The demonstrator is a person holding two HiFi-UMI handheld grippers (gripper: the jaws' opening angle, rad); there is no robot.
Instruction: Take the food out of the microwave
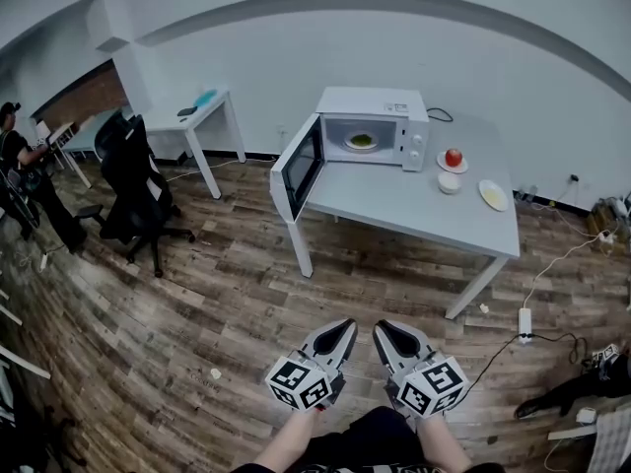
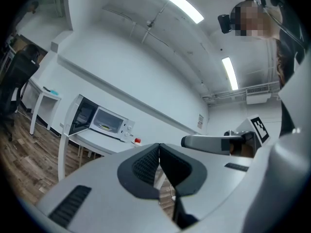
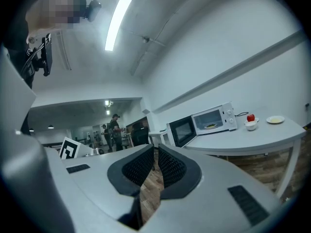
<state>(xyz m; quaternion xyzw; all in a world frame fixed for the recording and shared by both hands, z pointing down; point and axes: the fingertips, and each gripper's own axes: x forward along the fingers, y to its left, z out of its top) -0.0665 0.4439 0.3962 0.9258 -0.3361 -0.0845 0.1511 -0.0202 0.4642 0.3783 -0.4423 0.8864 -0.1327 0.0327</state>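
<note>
A white microwave (image 1: 373,128) stands at the back left of a grey table (image 1: 414,205), its door (image 1: 299,168) swung wide open. Inside lies a plate with green food (image 1: 361,141). The microwave (image 2: 108,122) also shows far off in the left gripper view, and the microwave (image 3: 214,119) in the right gripper view. Both grippers hang low in front of me over the wooden floor, well short of the table. My left gripper (image 1: 347,327) is shut and empty. My right gripper (image 1: 381,329) is shut and empty too.
On the table right of the microwave sit a red apple on a saucer (image 1: 453,158), a small white bowl (image 1: 449,182) and a plate (image 1: 493,195). A black office chair (image 1: 136,185) and a white desk (image 1: 192,116) stand left. Cables and a power strip (image 1: 525,323) lie on the floor at right.
</note>
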